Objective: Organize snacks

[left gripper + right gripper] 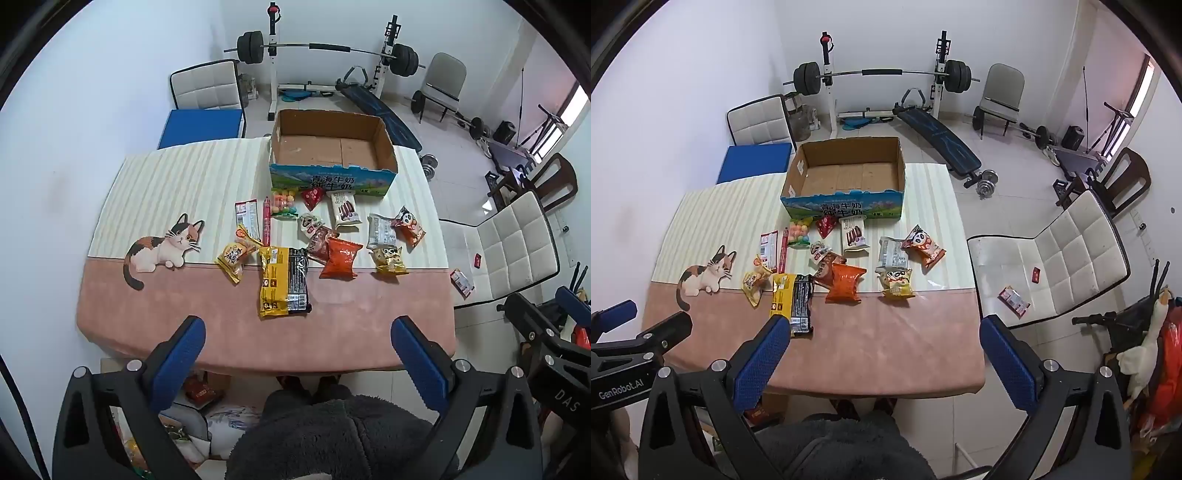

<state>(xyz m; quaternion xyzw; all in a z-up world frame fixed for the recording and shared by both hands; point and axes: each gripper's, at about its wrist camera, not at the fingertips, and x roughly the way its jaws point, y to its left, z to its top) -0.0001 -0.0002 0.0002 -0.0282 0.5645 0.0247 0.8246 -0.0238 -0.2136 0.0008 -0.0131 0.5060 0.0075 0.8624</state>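
Several snack packets lie in the middle of the table, in front of an empty cardboard box (332,147) (846,173). Nearest me is a large yellow and black packet (282,282) (792,301). An orange packet (340,258) (846,282) lies right of it. My left gripper (297,328) is open and empty, held above the table's near edge. My right gripper (884,328) is open and empty, also over the near edge. The left gripper's side shows at the left of the right wrist view (613,317).
The table (184,306) has a pink and striped cloth with a cat picture (162,243). A white chair (1067,258) at the right holds a small packet (1014,301). Gym equipment stands behind. More packets lie on the floor under the table edge.
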